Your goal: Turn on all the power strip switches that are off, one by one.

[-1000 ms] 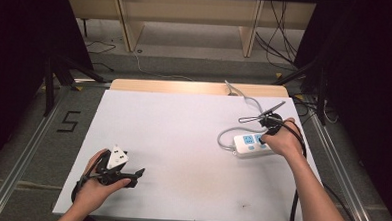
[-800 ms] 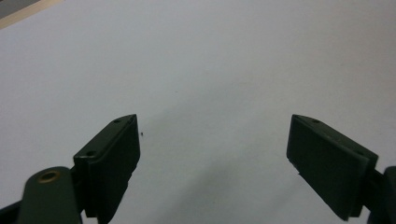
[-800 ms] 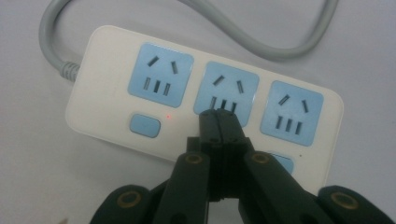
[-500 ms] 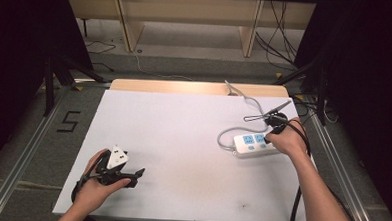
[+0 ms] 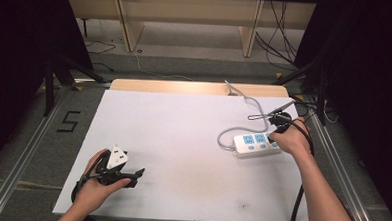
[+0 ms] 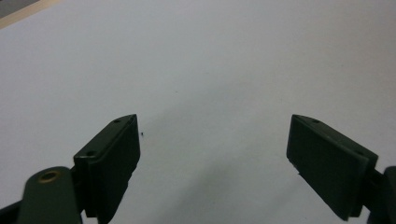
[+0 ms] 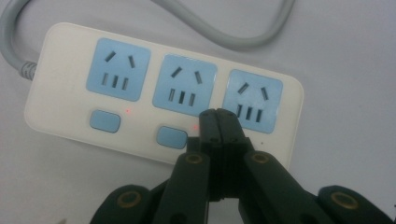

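Note:
A white power strip [image 5: 251,144] with three blue sockets lies on the right of the white table [image 5: 183,135], and its grey cable [image 5: 231,133] loops off behind it. My right gripper [image 5: 272,140] is shut with nothing in it. In the right gripper view its tips [image 7: 217,114] sit over the power strip [image 7: 140,126], between the middle and right-hand sockets, just past a blue switch [image 7: 172,137]. Small red lights glow beside two switches. My left gripper [image 5: 137,174] rests near the table's front left, open and empty, and bare table shows between its fingers [image 6: 112,158].
Black cables and a thin wire loop [image 5: 262,116] lie just behind my right hand. A wooden strip [image 5: 195,88] runs along the table's far edge. A "5" [image 5: 68,121] is marked on the floor at the left, beside metal rails.
My right hand has shifted slightly to the right along the strip. The left gripper has stayed still.

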The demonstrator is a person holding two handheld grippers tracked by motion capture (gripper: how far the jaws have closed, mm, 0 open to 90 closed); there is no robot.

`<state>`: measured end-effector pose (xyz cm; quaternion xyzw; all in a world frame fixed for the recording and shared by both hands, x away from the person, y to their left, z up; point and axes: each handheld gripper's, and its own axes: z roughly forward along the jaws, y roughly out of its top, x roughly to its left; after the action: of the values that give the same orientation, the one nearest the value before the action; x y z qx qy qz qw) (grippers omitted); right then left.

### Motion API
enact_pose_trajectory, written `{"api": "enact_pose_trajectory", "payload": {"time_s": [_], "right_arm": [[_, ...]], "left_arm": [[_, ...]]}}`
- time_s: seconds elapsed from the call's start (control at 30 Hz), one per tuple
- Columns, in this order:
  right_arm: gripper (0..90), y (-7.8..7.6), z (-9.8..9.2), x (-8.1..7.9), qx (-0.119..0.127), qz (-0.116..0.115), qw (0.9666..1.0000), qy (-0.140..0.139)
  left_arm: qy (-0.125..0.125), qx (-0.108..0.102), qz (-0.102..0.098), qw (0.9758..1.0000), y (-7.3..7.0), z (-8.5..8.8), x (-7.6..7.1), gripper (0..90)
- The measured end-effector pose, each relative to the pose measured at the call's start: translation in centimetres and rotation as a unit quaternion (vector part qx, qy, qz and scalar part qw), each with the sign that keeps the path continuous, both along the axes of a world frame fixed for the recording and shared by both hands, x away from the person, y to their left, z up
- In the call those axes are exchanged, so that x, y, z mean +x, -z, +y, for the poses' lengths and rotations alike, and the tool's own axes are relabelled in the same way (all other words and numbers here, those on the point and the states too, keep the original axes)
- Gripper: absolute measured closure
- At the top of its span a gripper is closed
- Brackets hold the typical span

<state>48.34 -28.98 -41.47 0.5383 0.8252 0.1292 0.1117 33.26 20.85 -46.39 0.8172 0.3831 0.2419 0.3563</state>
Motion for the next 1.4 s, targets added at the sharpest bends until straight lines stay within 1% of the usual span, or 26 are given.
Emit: {"api": "enact_pose_trajectory", "payload": {"time_s": [0.27, 0.43, 0.5, 0.7, 1.4], "right_arm": [[90.0, 0.1, -0.6, 0.1, -0.001, 0.005, 0.9999, 0.010], [90.0, 0.3, -0.9, 0.2, 0.000, 0.007, 0.9999, 0.012], [90.0, 0.3, -1.0, 0.2, -0.001, 0.005, 0.9999, 0.013], [90.0, 0.3, -1.2, 0.3, -0.002, 0.010, 0.9998, 0.019], [90.0, 0.7, -1.5, 0.4, -0.010, 0.019, 0.9996, 0.019]], "left_arm": [[0.001, 0.001, 0.000, 1.0000, 0.0, 0.0, 0.0, 17.3], [0.002, 0.001, 0.000, 1.0000, 0.0, 0.0, 0.0, 17.4], [0.002, 0.001, 0.000, 1.0000, 0.0, 0.0, 0.0, 17.3], [0.002, 0.001, 0.000, 1.0000, 0.0, 0.0, 0.0, 17.3], [0.000, 0.000, -0.001, 1.0000, 0.0, 0.0, 0.0, 17.3]]}}
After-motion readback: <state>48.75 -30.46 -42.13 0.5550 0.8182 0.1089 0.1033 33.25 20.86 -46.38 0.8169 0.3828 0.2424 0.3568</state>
